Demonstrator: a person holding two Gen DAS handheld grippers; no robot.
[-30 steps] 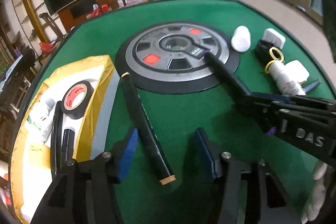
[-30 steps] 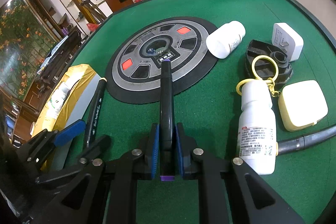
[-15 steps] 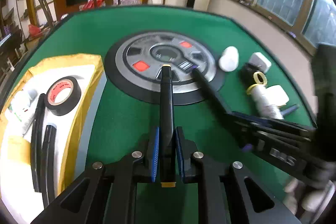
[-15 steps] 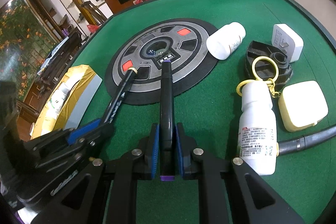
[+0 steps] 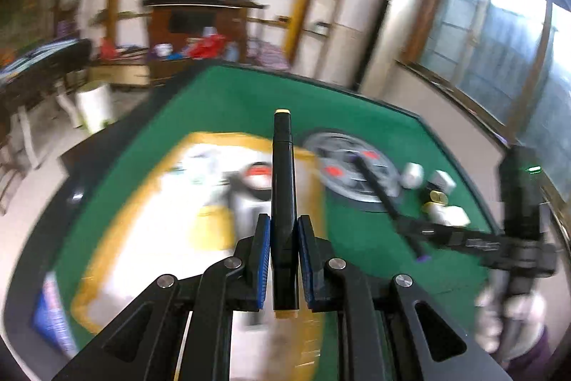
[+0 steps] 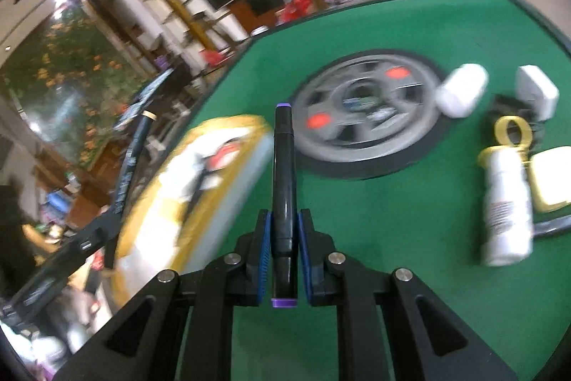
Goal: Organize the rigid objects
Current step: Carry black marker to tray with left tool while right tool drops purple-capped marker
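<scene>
My left gripper [image 5: 283,227] is shut on a black marker with tan end caps [image 5: 283,174], held in the air above the gold-rimmed white box [image 5: 150,231]. My right gripper [image 6: 283,227] is shut on a black marker with purple end caps [image 6: 283,166], lifted over the green table [image 6: 357,238] beside the same box [image 6: 171,202]. In the left wrist view the right gripper [image 5: 414,231] and its marker [image 5: 378,188] appear at the right. In the right wrist view the left gripper's marker [image 6: 132,163] rises at the far left. Both views are blurred.
The box holds a roll of black tape with a red core [image 5: 258,174] and other dark items. A grey disc [image 6: 367,116] lies mid-table. Right of it lie white bottles [image 6: 460,88] [image 6: 506,206], a white adapter [image 6: 539,91], a black holder [image 6: 506,104] and a pale yellow case [image 6: 551,177].
The left gripper closed on the tan-capped marker, lifted it and swung left over the box. The right gripper, still holding the purple-capped marker, rose and shifted left towards the box.
</scene>
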